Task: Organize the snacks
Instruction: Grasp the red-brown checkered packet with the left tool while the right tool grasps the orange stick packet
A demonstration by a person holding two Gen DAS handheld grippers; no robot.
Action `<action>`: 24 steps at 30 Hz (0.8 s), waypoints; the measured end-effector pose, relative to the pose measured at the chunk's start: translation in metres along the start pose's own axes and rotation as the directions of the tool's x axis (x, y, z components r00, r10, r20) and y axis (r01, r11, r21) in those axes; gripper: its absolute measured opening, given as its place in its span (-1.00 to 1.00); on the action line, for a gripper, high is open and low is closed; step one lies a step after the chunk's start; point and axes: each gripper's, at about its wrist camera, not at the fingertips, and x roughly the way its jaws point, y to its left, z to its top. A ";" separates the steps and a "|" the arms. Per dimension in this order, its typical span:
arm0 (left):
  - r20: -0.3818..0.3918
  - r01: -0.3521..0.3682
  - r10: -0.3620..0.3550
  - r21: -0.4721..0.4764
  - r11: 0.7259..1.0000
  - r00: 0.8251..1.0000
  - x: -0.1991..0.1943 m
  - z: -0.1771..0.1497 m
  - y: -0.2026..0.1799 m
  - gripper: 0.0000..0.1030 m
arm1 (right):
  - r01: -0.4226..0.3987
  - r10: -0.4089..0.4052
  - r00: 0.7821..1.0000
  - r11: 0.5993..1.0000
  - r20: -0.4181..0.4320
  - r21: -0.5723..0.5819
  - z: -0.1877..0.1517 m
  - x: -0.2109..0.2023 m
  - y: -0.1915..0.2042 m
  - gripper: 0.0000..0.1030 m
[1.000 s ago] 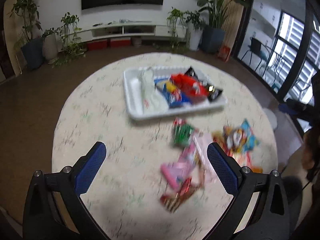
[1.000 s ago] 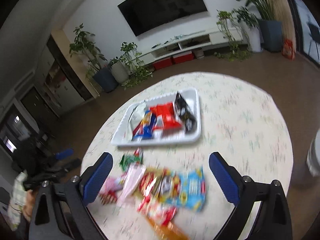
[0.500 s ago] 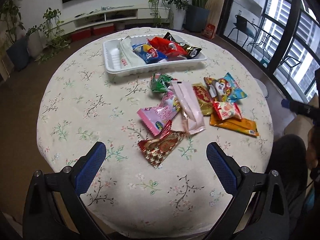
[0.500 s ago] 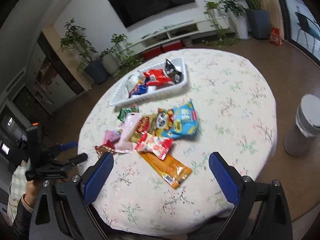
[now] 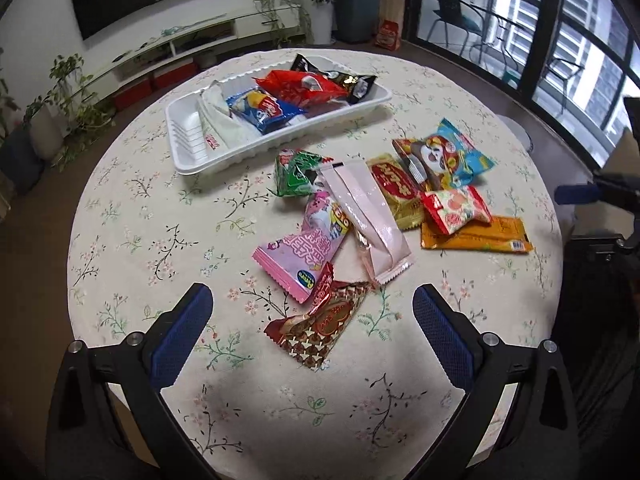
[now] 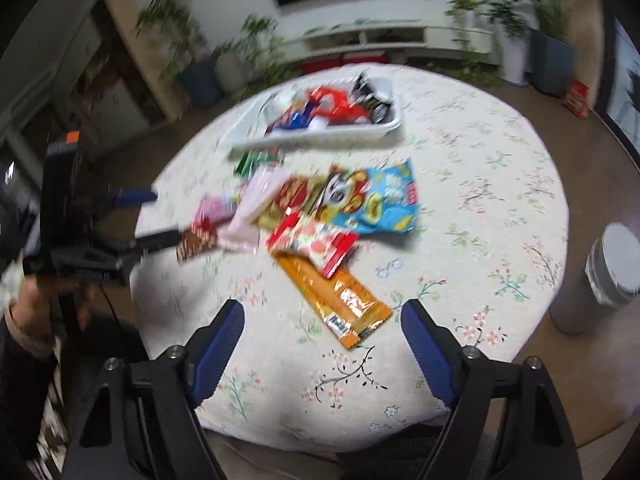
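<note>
A white tray (image 5: pixel 188 136) with several snack packets stands at the far side of the round table; it also shows in the right wrist view (image 6: pixel 384 126). Loose packets lie in front of it: a brown-red packet (image 5: pixel 320 324), a pink packet (image 5: pixel 308 252), a pale pink pouch (image 5: pixel 368 220), a green packet (image 5: pixel 298 172), a blue packet (image 5: pixel 452 152) and an orange bar (image 5: pixel 476 236). My left gripper (image 5: pixel 312 312) is open, just above the brown-red packet. My right gripper (image 6: pixel 322 320) is open, near the orange bar (image 6: pixel 336 296).
The round table has a floral cloth (image 5: pixel 160 240). A grey cylinder bin (image 6: pixel 600 280) stands on the floor to the right of the table. Potted plants and a low TV shelf (image 5: pixel 192 44) line the far wall.
Both grippers have moved forward and down toward the loose packets. The right view has swung right and is blurred by motion. Both stay open and empty.
</note>
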 end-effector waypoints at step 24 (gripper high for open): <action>-0.208 0.140 -0.093 0.223 0.965 0.974 0.054 -0.006 -0.002 -0.19 | -0.014 -0.033 0.976 0.977 -0.214 -0.213 0.022 0.063 0.001 0.38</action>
